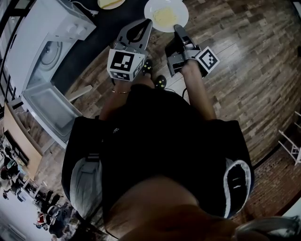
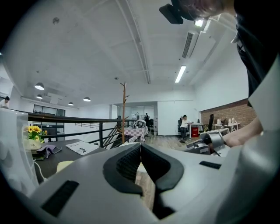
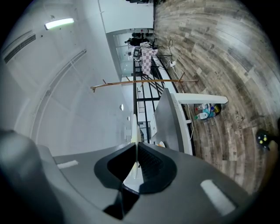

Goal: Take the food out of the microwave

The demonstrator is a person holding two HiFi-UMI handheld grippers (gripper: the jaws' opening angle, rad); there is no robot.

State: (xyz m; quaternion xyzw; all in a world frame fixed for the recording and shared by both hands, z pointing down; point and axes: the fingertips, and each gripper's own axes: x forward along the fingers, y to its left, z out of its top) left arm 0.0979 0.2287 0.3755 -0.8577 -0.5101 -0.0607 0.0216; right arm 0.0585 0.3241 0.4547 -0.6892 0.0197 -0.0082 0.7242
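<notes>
Right gripper (image 1: 177, 29) fingers are clamped on the near-right rim of the white plate (image 1: 151, 10) carrying the yellow food (image 1: 165, 16). The plate is outside the microwave (image 1: 49, 59), well to its right, by the edge of the dark surface (image 1: 82, 49). Left gripper (image 1: 148, 22) fingers are closed on nothing, tips just beside the plate's left rim; the microwave door (image 1: 47, 110) stands open at near left.
</notes>
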